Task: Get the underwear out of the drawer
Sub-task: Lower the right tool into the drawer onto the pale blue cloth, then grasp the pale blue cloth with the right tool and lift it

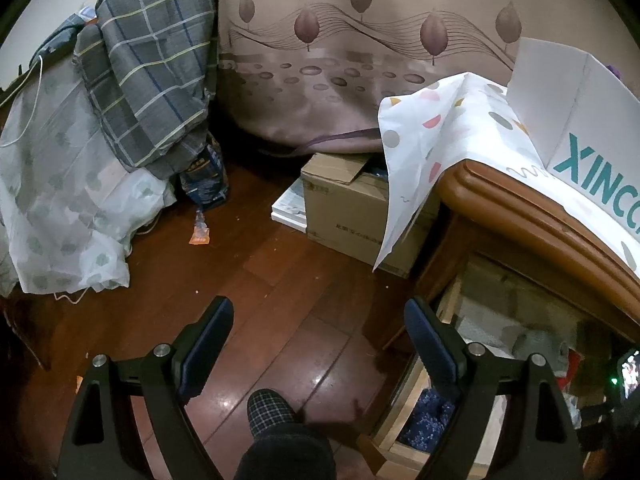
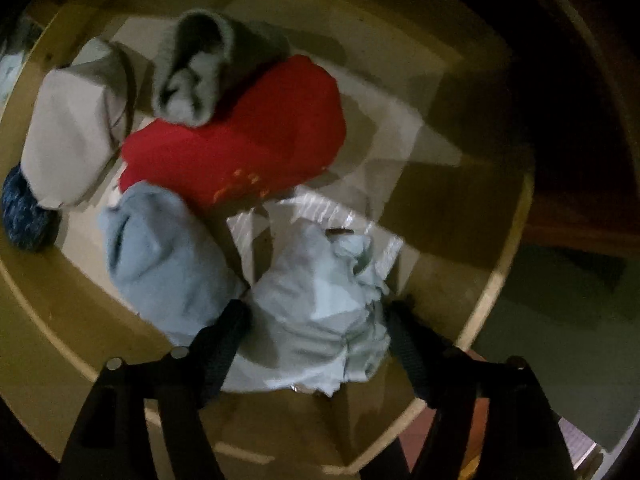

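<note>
The open wooden drawer (image 2: 496, 280) holds several folded garments. In the right wrist view my right gripper (image 2: 316, 316) is open, its two fingers either side of a crumpled pale blue piece of underwear (image 2: 320, 304). Beside it lie a light blue roll (image 2: 160, 252), a red folded piece (image 2: 248, 148), a grey rolled piece (image 2: 200, 68), a beige bundle (image 2: 72, 128) and a dark blue speckled one (image 2: 24, 208). My left gripper (image 1: 318, 320) is open and empty above the floor, left of the drawer (image 1: 452, 304).
A wooden cabinet top (image 1: 532, 208) carries a dotted cloth (image 1: 432, 128) and a white box (image 1: 580, 120). A cardboard box (image 1: 348, 208) sits on the wooden floor (image 1: 248, 280). A bed with checked bedding (image 1: 152, 68) is at left. A slippered foot (image 1: 268, 408) is below.
</note>
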Motion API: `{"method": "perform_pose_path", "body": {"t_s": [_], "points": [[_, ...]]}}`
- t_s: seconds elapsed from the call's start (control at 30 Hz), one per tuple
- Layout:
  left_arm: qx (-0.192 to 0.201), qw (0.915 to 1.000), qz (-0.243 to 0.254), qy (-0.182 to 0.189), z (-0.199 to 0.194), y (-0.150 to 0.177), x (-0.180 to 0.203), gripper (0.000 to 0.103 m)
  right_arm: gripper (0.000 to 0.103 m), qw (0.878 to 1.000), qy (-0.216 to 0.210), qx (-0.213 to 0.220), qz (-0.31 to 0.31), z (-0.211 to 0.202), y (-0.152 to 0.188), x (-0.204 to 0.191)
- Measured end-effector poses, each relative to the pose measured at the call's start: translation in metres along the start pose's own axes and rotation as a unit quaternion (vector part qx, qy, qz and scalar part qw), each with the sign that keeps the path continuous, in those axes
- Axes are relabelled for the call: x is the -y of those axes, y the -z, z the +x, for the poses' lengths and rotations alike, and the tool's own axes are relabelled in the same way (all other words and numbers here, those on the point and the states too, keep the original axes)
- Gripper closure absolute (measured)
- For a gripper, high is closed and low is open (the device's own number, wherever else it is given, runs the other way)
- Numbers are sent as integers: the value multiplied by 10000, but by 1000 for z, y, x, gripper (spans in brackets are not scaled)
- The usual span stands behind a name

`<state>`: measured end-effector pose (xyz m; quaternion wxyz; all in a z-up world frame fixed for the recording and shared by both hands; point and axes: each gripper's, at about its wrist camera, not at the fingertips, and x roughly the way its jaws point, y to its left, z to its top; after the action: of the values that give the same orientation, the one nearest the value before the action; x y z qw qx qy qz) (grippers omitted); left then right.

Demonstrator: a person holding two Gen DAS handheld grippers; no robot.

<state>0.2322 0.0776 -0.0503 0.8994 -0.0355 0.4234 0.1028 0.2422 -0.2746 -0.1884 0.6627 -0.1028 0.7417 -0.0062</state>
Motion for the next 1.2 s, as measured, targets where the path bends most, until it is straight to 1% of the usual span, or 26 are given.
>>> {"method": "perform_pose_path", "body": {"t_s": [0.1, 0.2, 0.4, 0.57, 0.67, 0.7, 0.73, 0.77, 0.8, 0.93, 1.03, 1.1, 1.17, 1.2], "points": [[-15, 10000, -9, -13, 0, 1, 0, 18, 23, 9998, -84, -186, -31, 10, -5, 0], [-19, 10000, -42, -10, -1, 1, 0, 18, 22, 9994, -132, -322, -55, 17, -7, -1], [-20, 10000, 8, -26, -1, 0, 0, 18, 20, 9985, 63, -359, -418, 22, -4, -12], [-22, 10000, 26, -27, -1, 0, -1, 18, 19, 9979, 57, -378, -516, 22, -3, -15], [-24, 10000, 47, -37, -1, 0, -2, 18, 21, 9976, 21, -383, -577, 23, -1, -16], [-12, 10000, 49, -42, -1, -1, -3, 18, 23, 9974, 15, -383, -606, 25, -1, -17], [-15, 10000, 39, -50, 0, 0, -2, 18, 30, 9974, -37, -376, -610, 25, 2, -18], [-19, 10000, 27, -57, 0, 0, -3, 18, 34, 9976, -124, -341, -589, 23, 4, -18], [-26, 10000, 15, -51, 0, -1, -4, 18, 42, 9975, -165, -318, -603, 21, 5, -21], [-15, 10000, 62, -36, -1, -1, -5, 18, 54, 9967, -87, -200, -779, 14, 12, -29], [-14, 10000, 88, -43, 0, -2, -6, 18, 60, 9970, -7, -19, -769, 6, 21, -35], [-25, 9999, 108, -47, 1, -2, -7, 18, 60, 9974, 45, 202, -695, -3, 26, -33], [-18, 9999, 120, -56, 1, -1, -6, 18, 60, 9979, -126, 410, -487, -15, 33, -27], [-11, 9999, 122, -55, 1, 0, -6, 18, 60, 9979, -137, 490, -406, -20, 35, -25]]}}
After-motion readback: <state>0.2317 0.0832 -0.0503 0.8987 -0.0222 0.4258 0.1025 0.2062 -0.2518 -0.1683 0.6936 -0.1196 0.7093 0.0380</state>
